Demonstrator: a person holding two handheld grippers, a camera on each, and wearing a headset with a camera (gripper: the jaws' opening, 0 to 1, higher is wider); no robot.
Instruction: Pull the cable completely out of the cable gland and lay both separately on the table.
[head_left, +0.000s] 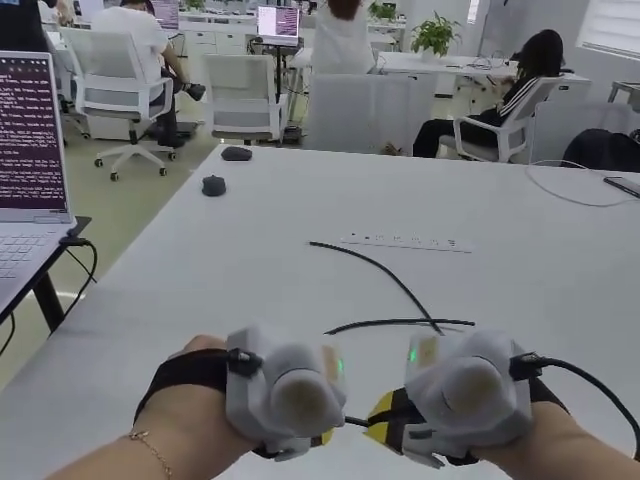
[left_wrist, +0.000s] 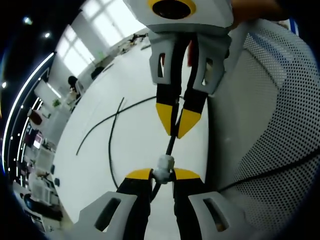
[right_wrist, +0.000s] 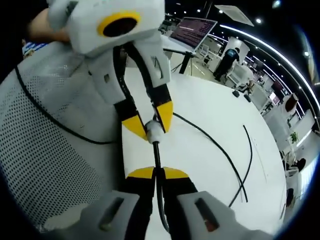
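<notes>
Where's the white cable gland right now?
In the left gripper view, the small white plastic cable gland sits between the left gripper's jaws; the thin black cable runs from it to the right gripper just ahead.

Left gripper (left_wrist: 162, 175): black jaws, yellow tips, pale grey shell. Right gripper (right_wrist: 157, 172): same black-and-yellow jaws, white body. Green lights (head_left: 412, 355) glow on both housings. Between the two grippers' tips, off-white cable gland (left_wrist: 163, 166) on black cable (left_wrist: 171, 142). Beyond jaws, plain white table (left_wrist: 135, 150). Beside right gripper, white surface (right_wrist: 45, 165) patterned with fine dark perforations. Far left of left gripper, laptop screen (head_left: 30, 130) dark purple, pale text.
</notes>
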